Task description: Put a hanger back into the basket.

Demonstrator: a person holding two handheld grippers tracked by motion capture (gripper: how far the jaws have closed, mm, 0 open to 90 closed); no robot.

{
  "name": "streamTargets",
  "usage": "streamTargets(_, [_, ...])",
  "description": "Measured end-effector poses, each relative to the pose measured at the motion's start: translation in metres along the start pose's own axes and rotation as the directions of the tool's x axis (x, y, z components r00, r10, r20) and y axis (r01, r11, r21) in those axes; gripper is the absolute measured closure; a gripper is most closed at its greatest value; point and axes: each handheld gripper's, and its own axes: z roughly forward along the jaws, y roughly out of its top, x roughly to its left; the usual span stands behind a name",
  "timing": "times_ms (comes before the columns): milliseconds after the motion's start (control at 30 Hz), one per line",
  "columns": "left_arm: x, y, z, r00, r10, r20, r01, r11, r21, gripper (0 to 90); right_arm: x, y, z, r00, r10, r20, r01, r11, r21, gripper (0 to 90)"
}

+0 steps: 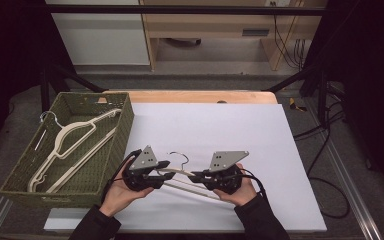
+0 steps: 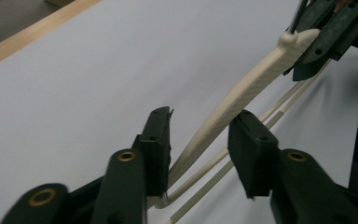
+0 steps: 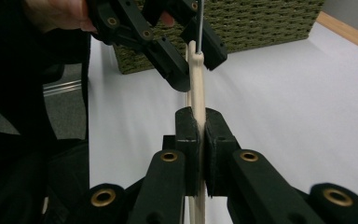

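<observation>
Item: one cream hanger (image 1: 187, 181), near centre of the white tabletop (image 1: 220, 130), pinched tight in my right gripper (image 1: 196, 176), my left gripper (image 1: 166, 164) spread wide around its arm, probably to share the carry toward the basket (image 1: 122, 125) at left.

**Materials and Finishes on the Bench**

The hanger (image 2: 242, 91) looks like cream plastic with a fine, grainy, matt texture on its arm; its hook (image 1: 180, 157) is thin bright metal wire. The basket (image 1: 122, 125) is woven from olive-green fibre, rough and matt. The hangers (image 1: 67, 142) inside it share the cream matt finish. The left claw (image 2: 200, 140) and right claw (image 3: 198, 140) are black matt plastic with brass-coloured rings at the joints, each topped by a grey metal-looking plate. The bench (image 1: 220, 97) has a pale wood edge under a smooth, matt white sheet (image 1: 230, 130).
</observation>
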Motion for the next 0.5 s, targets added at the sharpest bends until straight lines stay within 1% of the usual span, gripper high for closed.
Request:
streamTargets(33, [-0.001, -0.001, 0.000, 0.9999, 0.010, 0.006, -0.010, 0.9999, 0.014, 61.5, 0.000, 0.000, 0.000, 1.0000, -0.001, -0.007, 0.001, 1.000, 0.000, 86.6])
streamTargets(100, [-0.001, -0.001, 0.000, 0.9999, 0.015, 0.008, -0.015, 0.9997, 0.020, 62.4, 0.000, 0.000, 0.001, 1.0000, -0.002, -0.008, 0.002, 1.000, 0.004, 86.5])
streamTargets(133, [-0.002, -0.002, 0.000, 0.9996, 0.026, 0.008, -0.026, 0.9991, 0.032, 64.2, 0.000, 0.000, 0.001, 0.9999, 0.000, -0.012, 0.000, 1.000, 0.011, 86.5])
streamTargets(167, [-0.002, -0.002, 0.000, 0.9996, 0.026, 0.008, -0.026, 0.9991, 0.032, 65.0, 0.000, 0.000, 0.001, 0.9999, 0.000, -0.016, 0.000, 1.000, 0.011, 86.4])
streamTargets(233, [-0.004, -0.003, 0.000, 0.9991, 0.041, 0.004, -0.041, 0.9983, 0.041, 66.0, 0.000, -0.001, 0.001, 0.9998, 0.001, -0.019, -0.001, 1.000, 0.014, 86.1])
streamTargets(300, [-0.005, -0.003, -0.002, 0.9986, 0.052, 0.010, -0.052, 0.9975, 0.048, 69.1, 0.000, -0.001, 0.002, 1.0000, -0.004, -0.001, 0.004, 1.000, 0.016, 83.7])
streamTargets(333, [-0.007, -0.003, -0.003, 0.9981, 0.057, 0.021, -0.058, 0.9971, 0.049, 73.3, -0.001, -0.001, 0.000, 0.9997, -0.004, 0.024, 0.004, 1.000, -0.004, 80.6])
streamTargets(367, [-0.007, -0.003, -0.003, 0.9981, 0.057, 0.021, -0.058, 0.9971, 0.049, 74.6, -0.002, -0.001, 0.000, 0.9995, -0.002, 0.031, 0.003, 1.000, -0.011, 79.6])
streamTargets(400, [-0.010, -0.002, -0.003, 0.9976, 0.063, 0.029, -0.065, 0.9964, 0.054, 76.3, -0.002, -0.001, -0.001, 0.9992, 0.000, 0.039, 0.001, 1.000, -0.016, 78.0])
streamTargets(433, [-0.010, -0.002, -0.003, 0.9976, 0.063, 0.029, -0.065, 0.9964, 0.054, 77.2, -0.003, -0.001, -0.002, 0.9987, -0.002, 0.051, 0.003, 1.000, -0.019, 76.9])
streamTargets(467, [-0.012, -0.002, -0.003, 0.9976, 0.065, 0.027, -0.066, 0.9963, 0.055, 77.2, -0.003, -0.001, -0.002, 0.9987, -0.002, 0.051, 0.003, 1.000, -0.019, 76.9])
streamTargets(500, [-0.014, -0.001, -0.004, 0.9986, 0.047, 0.023, -0.048, 0.9974, 0.053, 77.8, -0.002, -0.002, -0.002, 0.9979, -0.003, 0.065, 0.004, 1.000, -0.018, 74.8])
